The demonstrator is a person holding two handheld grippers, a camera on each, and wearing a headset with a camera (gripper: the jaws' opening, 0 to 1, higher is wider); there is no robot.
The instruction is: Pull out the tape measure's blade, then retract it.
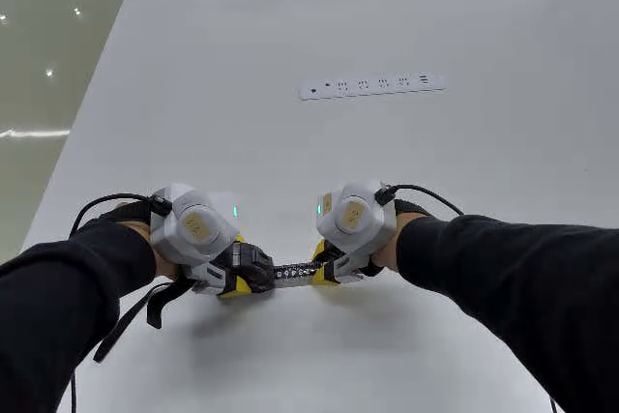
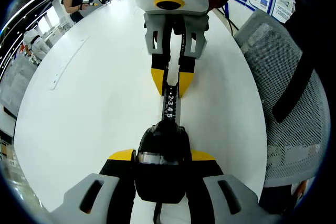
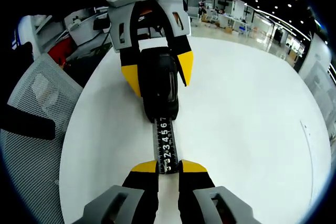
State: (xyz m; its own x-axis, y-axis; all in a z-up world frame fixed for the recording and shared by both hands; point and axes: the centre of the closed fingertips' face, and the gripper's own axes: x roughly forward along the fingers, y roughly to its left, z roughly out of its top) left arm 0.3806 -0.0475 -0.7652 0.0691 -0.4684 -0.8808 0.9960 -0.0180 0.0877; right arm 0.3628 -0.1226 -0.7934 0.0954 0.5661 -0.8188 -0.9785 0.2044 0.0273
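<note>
Sleeves (image 1: 68, 287): black, lowest in head view, both forearms reaching in from either side to the work.
Left hand-held gripper (image 2: 161, 156): jaws closed round the tape measure case (image 3: 160, 82), clamping its two sides. We cannot tell if the case rests on the bench or sits just above it.
Right hand-held gripper (image 3: 168, 167): jaws nearly together, pinching the free end of the blade (image 3: 166, 142).
Blade: out a short way, straight between the two grippers. Printed numbers up to about 6 or 7 read in the right gripper view.
Where: near edge of the white bench (image 1: 290, 142), about mid-width, close to the person.
Progress: we judge the pull-out begun but early, with just a short stretch drawn.
Left to do: draw the grippers further apart for more blade, then let it run back into the case. Retract not yet done.
Around: white power strip (image 1: 370, 85) well apart toward the far side; grey mesh chair (image 2: 286, 103) off the bench edge; black strap (image 1: 145, 307) hanging beside the left gripper; cable (image 1: 426, 191) running to the right one.
In the way: we judge the pull line free. The power strip sits well off it, and the strap lies on the case's outer side, away from the blade.
Risk: the thin blade could slip from the pinch and snap back.
</note>
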